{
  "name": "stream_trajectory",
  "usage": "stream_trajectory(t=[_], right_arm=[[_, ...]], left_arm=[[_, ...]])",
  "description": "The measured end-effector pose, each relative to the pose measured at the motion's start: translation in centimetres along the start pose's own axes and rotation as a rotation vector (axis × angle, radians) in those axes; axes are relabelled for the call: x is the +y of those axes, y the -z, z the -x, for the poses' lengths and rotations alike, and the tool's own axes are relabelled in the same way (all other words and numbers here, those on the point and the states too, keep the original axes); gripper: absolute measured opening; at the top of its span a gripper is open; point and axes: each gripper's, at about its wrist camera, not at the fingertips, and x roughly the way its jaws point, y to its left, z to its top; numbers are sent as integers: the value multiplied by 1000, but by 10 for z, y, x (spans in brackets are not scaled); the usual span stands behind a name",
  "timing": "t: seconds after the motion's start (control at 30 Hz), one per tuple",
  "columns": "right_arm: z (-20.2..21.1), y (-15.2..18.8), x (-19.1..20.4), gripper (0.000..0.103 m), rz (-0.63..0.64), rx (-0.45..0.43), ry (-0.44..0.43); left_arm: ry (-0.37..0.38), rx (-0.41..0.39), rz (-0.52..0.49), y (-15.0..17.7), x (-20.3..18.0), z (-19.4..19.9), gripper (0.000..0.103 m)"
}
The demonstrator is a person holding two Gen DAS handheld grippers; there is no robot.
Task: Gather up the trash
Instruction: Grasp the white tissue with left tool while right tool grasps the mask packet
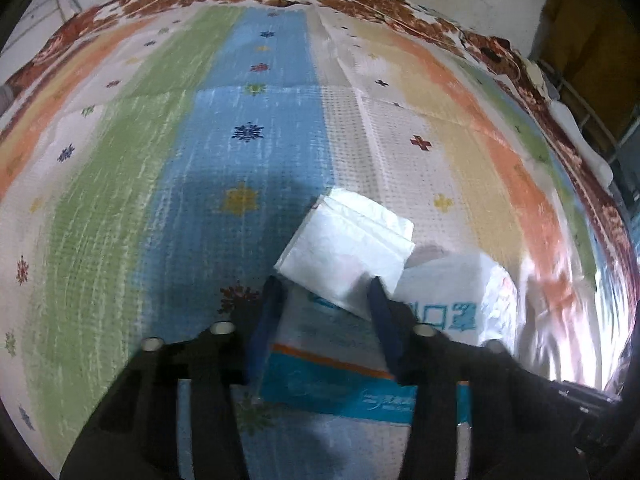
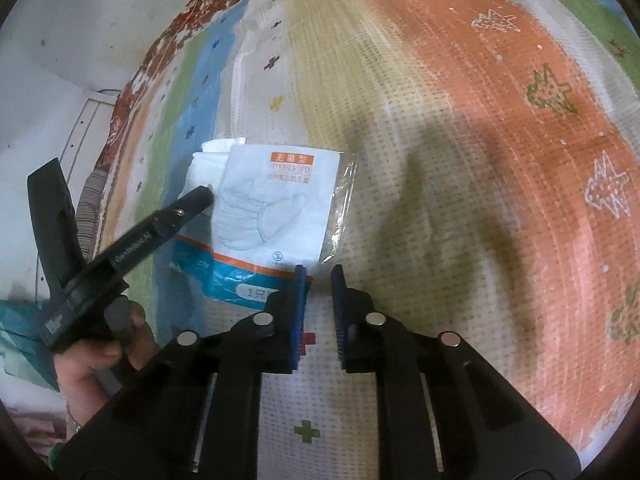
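On a striped mat point(image 1: 120, 200) dotted with small stars and crosses, a mask wrapper point(image 2: 276, 208) is seen lying flat. It is printed with a line drawing of a face mask, an orange label at the top and a blue and orange band along the bottom. A folded white paper point(image 1: 348, 240) is laid partly over the wrapper's far left part, on the border of the blue and white stripes.

The left gripper point(image 1: 326, 300) is pointed steeply down at both pieces. Its blue fingers are spread, and the near edge of the folded paper and part of the wrapper are seen between them. No squeeze on either can be made out. From the right wrist view, this gripper is seen held in a hand point(image 2: 80, 376), with one fingertip touching the paper beside the wrapper's edge.

The right gripper point(image 2: 318, 278) is held just at the wrapper's near right corner. Its jaws are drawn close, with a narrow gap left through which only mat is seen. The corner is met by the left finger, not pinched
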Motion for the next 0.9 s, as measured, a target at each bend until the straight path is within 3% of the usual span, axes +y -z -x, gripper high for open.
stream_trajectory(t=[0.13,0.37,0.67,0.73,0.9], right_arm=[[3,-1,5,0,17,-12,-10],[11,-3,10,0,68,-33,25],[29,-3,13,0,118,-55,87],[33,-1,17,0,138,-54,108],[48,6,28,0,159,-75,80]], left_arm=[[8,1,-2,1,0,1,22],[5,-4,39,-3,10,5,22],[-68,-40,112,-4,34,21,18],[-51,-41,125,-4,37,25,2],[56,-38,187,-4,39,33,2]])
